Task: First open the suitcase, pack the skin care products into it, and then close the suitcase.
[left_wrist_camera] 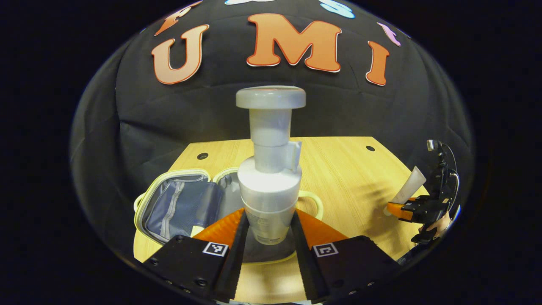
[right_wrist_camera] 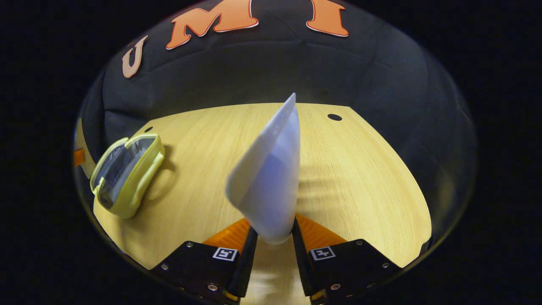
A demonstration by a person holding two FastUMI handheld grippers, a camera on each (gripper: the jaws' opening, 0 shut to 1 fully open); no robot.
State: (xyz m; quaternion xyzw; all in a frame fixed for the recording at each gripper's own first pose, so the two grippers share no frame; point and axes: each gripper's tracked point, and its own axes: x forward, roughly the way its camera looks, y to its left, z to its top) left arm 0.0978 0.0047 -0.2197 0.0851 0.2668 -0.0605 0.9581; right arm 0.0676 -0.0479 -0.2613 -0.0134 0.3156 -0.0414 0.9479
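In the left gripper view my left gripper is shut on a white pump bottle, held upright above the open yellow suitcase with its grey-blue lining showing. My right gripper is shut on a white squeeze tube that points up and away over the wooden table. In the right gripper view the suitcase lies far left on the table. In the left gripper view the right gripper with the tube shows at the far right, held by a hand.
The wooden table has small round holes near its back corners. The black booth wall stands close behind the table. Bare tabletop lies between the suitcase and the right gripper.
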